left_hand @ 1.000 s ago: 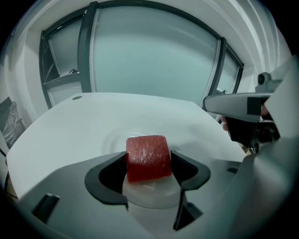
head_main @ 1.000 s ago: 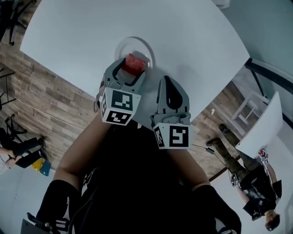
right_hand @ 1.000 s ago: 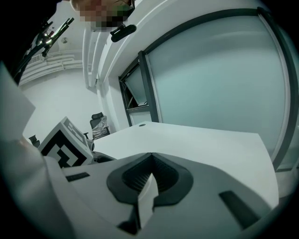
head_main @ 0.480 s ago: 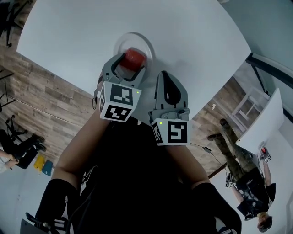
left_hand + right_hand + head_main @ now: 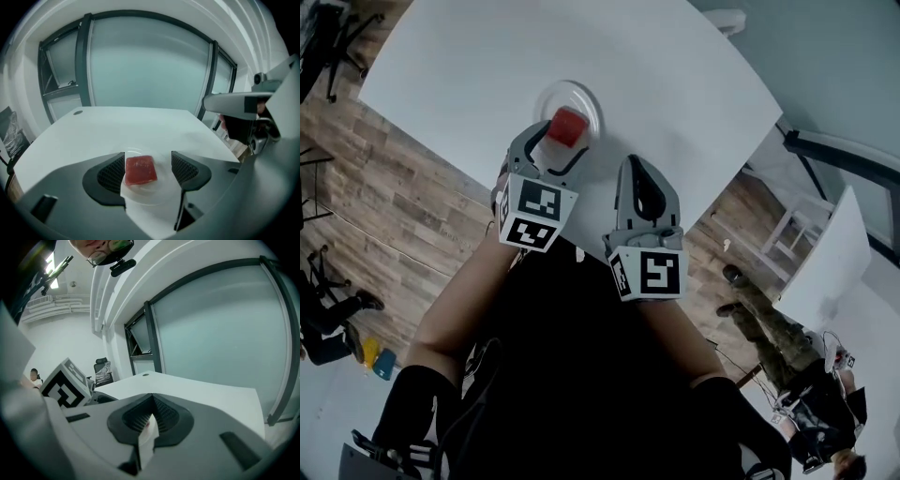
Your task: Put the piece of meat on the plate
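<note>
A red slab of meat point(image 5: 566, 127) lies flat on a small round clear plate point(image 5: 581, 97) near the front edge of the white table point(image 5: 675, 66). My left gripper point(image 5: 557, 142) is open, its jaws on either side of the meat. In the left gripper view the meat point(image 5: 140, 169) rests on the plate point(image 5: 152, 197); the left pad point(image 5: 112, 174) is close to its edge and a gap shows at the right pad. My right gripper point(image 5: 637, 165) is shut and empty, just right of the plate, over the table edge; its jaws point(image 5: 151, 419) meet.
The table's front edge runs diagonally beneath both grippers, with wooden floor point(image 5: 403, 206) below it. A person in patterned trousers point(image 5: 769, 328) stands at the lower right beside white furniture point(image 5: 792, 225). Glass wall panels point(image 5: 145, 65) stand beyond the table's far side.
The meat now sits nearer the left gripper's fingertips, lying on the plate with a gap beside it. The head view has shifted. The right gripper stays shut beside it.
</note>
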The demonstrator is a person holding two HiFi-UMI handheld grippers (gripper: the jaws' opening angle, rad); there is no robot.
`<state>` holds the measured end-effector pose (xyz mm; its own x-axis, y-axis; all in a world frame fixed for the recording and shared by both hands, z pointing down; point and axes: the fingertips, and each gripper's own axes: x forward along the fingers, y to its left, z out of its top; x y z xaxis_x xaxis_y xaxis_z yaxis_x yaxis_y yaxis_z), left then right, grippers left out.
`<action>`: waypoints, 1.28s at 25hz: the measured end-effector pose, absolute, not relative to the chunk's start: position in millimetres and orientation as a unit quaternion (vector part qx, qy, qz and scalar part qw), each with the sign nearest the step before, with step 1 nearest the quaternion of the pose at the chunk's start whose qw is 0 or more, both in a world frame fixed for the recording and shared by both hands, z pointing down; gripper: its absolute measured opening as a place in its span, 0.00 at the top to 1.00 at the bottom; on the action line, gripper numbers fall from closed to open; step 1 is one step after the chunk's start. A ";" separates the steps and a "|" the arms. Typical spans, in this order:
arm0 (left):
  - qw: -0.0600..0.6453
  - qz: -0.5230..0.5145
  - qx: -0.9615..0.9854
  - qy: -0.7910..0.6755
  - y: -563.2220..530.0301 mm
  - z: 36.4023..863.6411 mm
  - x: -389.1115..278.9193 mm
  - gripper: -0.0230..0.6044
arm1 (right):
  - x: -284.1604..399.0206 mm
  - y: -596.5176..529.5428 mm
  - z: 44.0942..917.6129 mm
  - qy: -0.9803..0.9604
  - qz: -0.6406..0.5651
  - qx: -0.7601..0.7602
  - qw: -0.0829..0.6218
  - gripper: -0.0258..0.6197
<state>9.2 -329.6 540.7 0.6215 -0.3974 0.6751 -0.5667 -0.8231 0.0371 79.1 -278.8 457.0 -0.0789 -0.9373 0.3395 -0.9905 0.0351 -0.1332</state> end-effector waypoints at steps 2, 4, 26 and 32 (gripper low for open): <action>0.113 0.288 0.906 -0.288 -321.7 506.3 5.3 0.49 | 76.3 -270.3 443.2 -0.722 0.159 0.669 0.073 0.96; 0.096 0.222 0.918 -0.315 -316.6 467.4 2.3 0.49 | 76.9 -265.1 427.6 -0.733 0.140 0.663 0.061 0.96; -0.014 -0.018 0.894 -0.447 -122.6 282.9 3.5 0.96 | 77.5 -109.0 293.7 -0.817 -0.025 0.576 -0.010 0.96; -0.010 -0.031 0.889 -0.456 -106.1 276.1 7.6 0.96 | 77.0 -93.3 281.3 -0.824 -0.041 0.564 -0.020 0.96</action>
